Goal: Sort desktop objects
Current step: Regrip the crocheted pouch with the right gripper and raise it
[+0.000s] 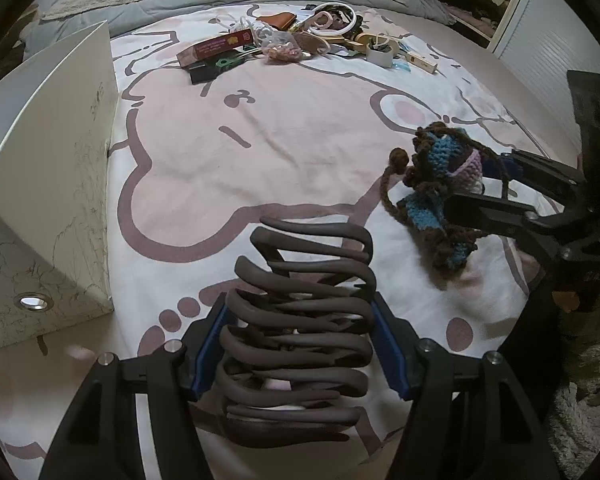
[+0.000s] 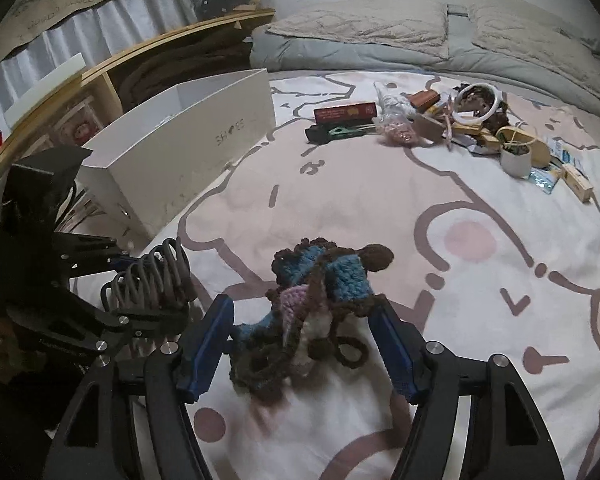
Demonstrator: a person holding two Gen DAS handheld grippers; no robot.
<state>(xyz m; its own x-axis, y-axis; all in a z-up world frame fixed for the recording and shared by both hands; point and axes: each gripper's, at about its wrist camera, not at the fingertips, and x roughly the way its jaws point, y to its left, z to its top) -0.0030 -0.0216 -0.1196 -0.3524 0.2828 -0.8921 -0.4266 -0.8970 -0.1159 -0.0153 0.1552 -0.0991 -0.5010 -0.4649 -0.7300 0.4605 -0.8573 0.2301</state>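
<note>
My left gripper [image 1: 300, 320] is shut on a dark brown wavy coil clip [image 1: 304, 280]; its blue pads press on both sides of it just above the bedspread. In the right wrist view the same clip [image 2: 152, 280] sits in the left gripper [image 2: 140, 300] at the lower left. A crocheted doll [image 2: 320, 280] in blue, brown and pink lies on the bedspread between the fingers of my right gripper [image 2: 302, 320]. That gripper stands open, its pads a little apart from the yarn. The left wrist view shows the doll [image 1: 444, 172] and right gripper [image 1: 488, 192] at the right.
An open white shoe box [image 2: 180, 148] stands at the left, seen close in the left wrist view [image 1: 60, 200]. A pile of small items [image 2: 440, 120], with a red carton, white rings and a small pot, lies farther back. Grey pillows line the far edge.
</note>
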